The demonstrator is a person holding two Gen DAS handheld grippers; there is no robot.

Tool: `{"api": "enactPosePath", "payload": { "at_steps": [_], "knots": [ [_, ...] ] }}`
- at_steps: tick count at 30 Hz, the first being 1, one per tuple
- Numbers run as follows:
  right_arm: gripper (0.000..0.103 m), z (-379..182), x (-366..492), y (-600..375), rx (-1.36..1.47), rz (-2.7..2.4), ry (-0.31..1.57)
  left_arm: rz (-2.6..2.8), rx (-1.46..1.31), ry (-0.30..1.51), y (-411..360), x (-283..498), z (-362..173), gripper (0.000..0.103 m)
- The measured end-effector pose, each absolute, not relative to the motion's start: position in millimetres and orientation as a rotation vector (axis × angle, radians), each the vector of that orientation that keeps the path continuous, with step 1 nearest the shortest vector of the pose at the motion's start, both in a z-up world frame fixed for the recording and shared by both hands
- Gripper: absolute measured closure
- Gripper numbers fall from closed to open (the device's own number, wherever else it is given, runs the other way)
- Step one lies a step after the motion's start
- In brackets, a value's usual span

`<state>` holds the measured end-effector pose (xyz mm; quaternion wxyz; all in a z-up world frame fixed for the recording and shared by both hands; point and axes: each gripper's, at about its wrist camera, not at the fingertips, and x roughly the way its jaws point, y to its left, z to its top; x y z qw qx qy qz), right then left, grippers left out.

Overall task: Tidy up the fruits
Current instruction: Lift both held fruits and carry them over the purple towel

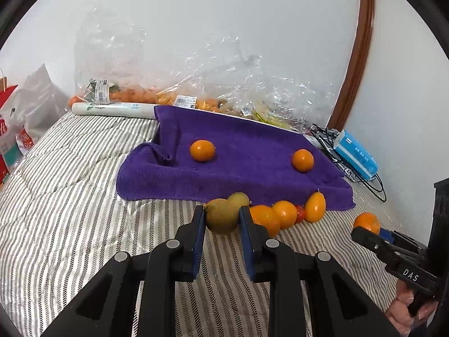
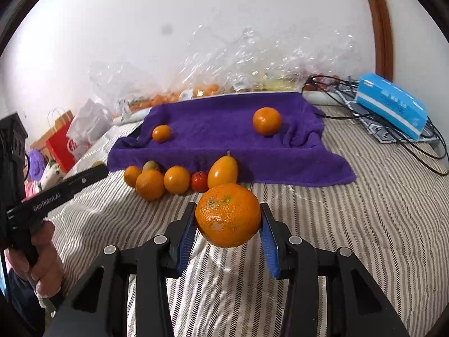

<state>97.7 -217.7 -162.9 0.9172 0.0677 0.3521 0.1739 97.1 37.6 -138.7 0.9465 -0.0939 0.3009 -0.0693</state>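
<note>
A striped quilt (image 1: 70, 196) filled the lower half of both views, and a white wall (image 1: 224, 14) took up the upper half. Crinkled clear plastic bags (image 1: 196, 78) of produce lay along the foot of that wall, with a white roll (image 1: 112, 109) in front of them at left centre of the left wrist view. A purple towel (image 1: 238, 163) was draped over a raised, hidden support in the middle of the frame, and two small oranges sat on it well apart, one to the left (image 1: 202, 150) and one to the right (image 1: 302, 160). A blue tissue pack (image 2: 393, 106) rested on tangled black cables (image 2: 421, 146) at the upper right of the right wrist view, and a red paper bag (image 2: 63, 143) stood at the far left. Along the towel's near edge a row of fruit lay close together: round oranges (image 2: 176, 179), a small red fruit (image 2: 199, 181) and an elongated yellow-orange fruit (image 2: 223, 172). This row sat directly behind the left gripper (image 1: 221, 221), crowding its right finger. That gripper was clamped on a greenish-brown fruit (image 1: 221, 219), held at lower centre of its own view, with a second greenish fruit (image 1: 238, 199) just behind it. The right gripper (image 2: 228, 224) was closed on a large orange (image 2: 228, 214) at the centre of its view, above the quilt. A hand (image 2: 42, 264) gripped the left tool's handle at lower left.
</note>
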Motion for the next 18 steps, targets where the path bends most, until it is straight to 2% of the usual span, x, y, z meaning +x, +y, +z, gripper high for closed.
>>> {"api": "enactPosePath", "payload": {
  "at_steps": [18],
  "knots": [
    [0.060, -137, 99, -202, 0.082, 0.343, 0.648, -0.090, -0.238, 0.564, 49, 94, -133, 0.080]
  ]
}}
